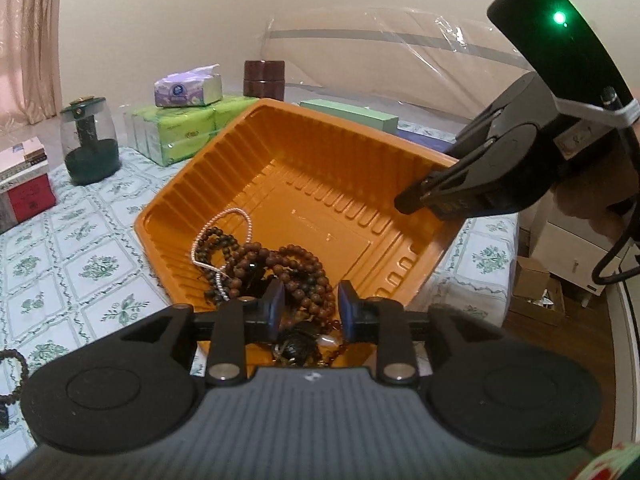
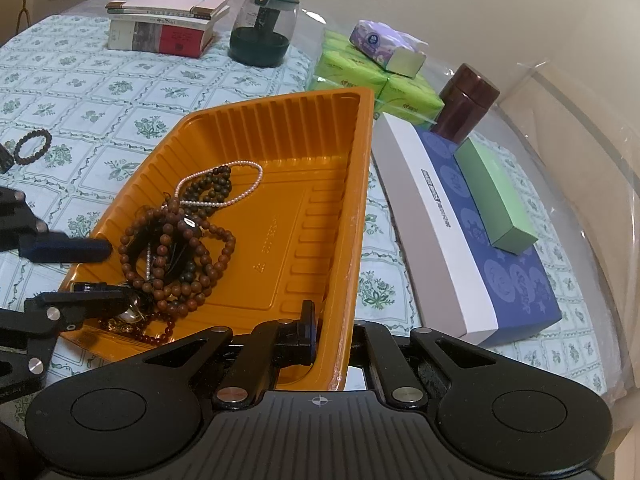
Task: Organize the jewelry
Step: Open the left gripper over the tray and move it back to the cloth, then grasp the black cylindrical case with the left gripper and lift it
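An orange plastic tray [image 1: 320, 168] is tilted up off the table; it also shows in the right wrist view [image 2: 280, 140]. A heap of brown bead bracelets [image 1: 276, 268] and a thin pearl strand [image 1: 244, 220] lies in its low corner, also seen in the right wrist view [image 2: 176, 240]. My right gripper [image 2: 332, 336] is shut on the tray's rim. My left gripper [image 1: 310, 304] is open, its jaws standing over the beads at the tray's low edge. A dark bead bracelet [image 2: 33, 146] lies on the cloth outside the tray.
A stack of books [image 2: 168, 28], a glass jar with a green base [image 2: 262, 28], green tissue packs [image 2: 360, 76], a brown canister [image 2: 466, 100], a blue-and-white box [image 2: 480, 248] and a green box [image 2: 494, 196] stand around on the floral tablecloth [image 2: 100, 88].
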`<state>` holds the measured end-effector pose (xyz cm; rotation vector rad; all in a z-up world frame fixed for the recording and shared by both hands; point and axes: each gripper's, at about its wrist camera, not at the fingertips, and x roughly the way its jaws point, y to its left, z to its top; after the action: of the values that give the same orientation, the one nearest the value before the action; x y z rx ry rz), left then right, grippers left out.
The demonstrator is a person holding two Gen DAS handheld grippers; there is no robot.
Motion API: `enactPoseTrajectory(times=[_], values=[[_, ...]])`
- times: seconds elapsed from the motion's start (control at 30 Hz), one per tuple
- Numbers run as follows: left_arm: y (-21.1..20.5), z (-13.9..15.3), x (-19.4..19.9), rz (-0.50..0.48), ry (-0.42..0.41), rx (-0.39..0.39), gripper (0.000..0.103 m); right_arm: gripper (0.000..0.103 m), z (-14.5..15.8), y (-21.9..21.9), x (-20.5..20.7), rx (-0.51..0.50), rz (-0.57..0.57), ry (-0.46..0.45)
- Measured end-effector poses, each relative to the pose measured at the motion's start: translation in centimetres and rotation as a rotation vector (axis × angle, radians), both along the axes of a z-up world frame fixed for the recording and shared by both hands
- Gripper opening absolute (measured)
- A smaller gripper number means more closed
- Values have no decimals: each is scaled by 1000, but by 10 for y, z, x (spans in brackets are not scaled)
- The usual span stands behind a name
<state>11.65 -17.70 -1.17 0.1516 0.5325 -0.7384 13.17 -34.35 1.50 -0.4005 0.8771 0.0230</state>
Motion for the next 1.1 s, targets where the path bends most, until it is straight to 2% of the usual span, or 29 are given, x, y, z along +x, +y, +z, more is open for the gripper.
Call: enactPoseTrajectory(times=[0.23,0.57,0.7,0.77,0.8,0.9,0.93,0.97,1.1], values=[[36,1,-5,101,-22,6,26,4,0,0,0,1,0,0],[139,-15,-4,395,6,37,33,4,0,-1,0,1,1,-1],[184,-24,0,523,14,64,43,4,0,0,0,-4,1,0],[203,-28,4,574,22,73,52,4,0,1,0,-9,3,0],[210,-30,7,596,21,77,63,4,1,1,-1,-11,4,0],[225,-32,13,631,16,83,75,4,1,2,-1,-16,4,1],[228,-33,17,637,13,89,83,4,1,2,-1,-18,5,3],[230,-34,20,639,10,95,87,4,1,2,-1,-19,5,3],[234,-42,35,631,29,122,89,4,2,3,0,-28,10,9]])
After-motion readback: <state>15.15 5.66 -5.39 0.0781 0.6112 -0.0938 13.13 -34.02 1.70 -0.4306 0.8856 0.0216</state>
